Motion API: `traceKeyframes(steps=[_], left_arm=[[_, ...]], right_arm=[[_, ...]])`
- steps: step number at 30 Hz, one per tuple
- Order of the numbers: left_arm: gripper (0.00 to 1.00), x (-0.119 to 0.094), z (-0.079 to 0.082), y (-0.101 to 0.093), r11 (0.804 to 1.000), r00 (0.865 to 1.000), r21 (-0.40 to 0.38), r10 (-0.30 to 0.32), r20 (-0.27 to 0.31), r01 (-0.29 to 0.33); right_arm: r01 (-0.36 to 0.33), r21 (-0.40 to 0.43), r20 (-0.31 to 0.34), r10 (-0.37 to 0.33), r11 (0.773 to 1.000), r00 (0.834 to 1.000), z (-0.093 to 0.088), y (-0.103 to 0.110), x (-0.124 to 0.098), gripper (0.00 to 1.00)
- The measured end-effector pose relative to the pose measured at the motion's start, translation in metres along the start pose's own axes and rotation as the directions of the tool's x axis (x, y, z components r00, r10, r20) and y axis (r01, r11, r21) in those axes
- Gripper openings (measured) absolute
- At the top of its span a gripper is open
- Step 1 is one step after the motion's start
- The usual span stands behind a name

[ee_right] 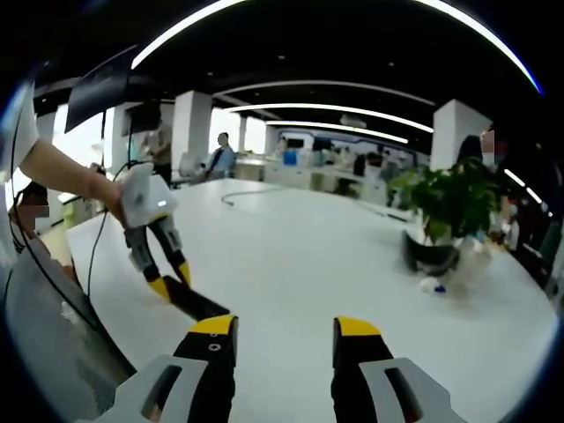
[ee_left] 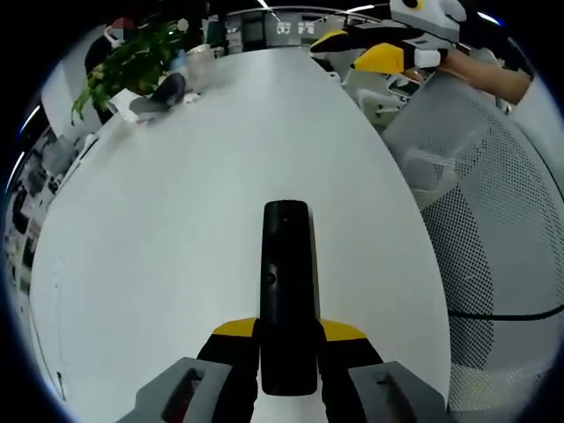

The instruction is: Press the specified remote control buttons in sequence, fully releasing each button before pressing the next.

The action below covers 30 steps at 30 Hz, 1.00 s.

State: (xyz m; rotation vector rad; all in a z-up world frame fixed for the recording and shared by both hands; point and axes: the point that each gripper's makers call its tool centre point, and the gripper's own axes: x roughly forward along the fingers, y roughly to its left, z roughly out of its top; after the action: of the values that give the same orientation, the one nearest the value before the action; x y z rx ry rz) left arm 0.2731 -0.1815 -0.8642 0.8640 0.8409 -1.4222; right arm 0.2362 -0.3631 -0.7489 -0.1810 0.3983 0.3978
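Remote: I see the black remote control (ee_left: 286, 295) lying lengthwise between my left jaws, running from 6 toward 12 o'clock in the left gripper view; a small round button sits near its middle.
Handling: I judge it light, stiff and smooth-sided, likely to slip; a hold on the long edges near the tail end keeps the buttons free.
Left gripper: the left gripper (ee_left: 288, 339) pinches the remote's near end over the white table (ee_left: 159, 264); in the right gripper view it shows at 9 o'clock (ee_right: 173, 289), remote held.
Right gripper: the right gripper (ee_right: 286, 330) is spread, nothing between its yellow tips; in the left gripper view it sits at 1 o'clock (ee_left: 379, 55).
Surroundings: a potted plant (ee_right: 445, 207) stands at 3 o'clock, well apart.
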Motion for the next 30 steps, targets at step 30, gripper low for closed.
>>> traceKeyframes(steps=[30], left_arm=[[0.25, 0.001, 0.001, -0.016, 1.000, 1.000, 0.011, -0.004, 0.000, 0.004]], right_arm=[[-0.002, -0.005, -0.002, 0.002, 1.000, 1.000, -0.001, 0.000, 0.001, 0.40]])
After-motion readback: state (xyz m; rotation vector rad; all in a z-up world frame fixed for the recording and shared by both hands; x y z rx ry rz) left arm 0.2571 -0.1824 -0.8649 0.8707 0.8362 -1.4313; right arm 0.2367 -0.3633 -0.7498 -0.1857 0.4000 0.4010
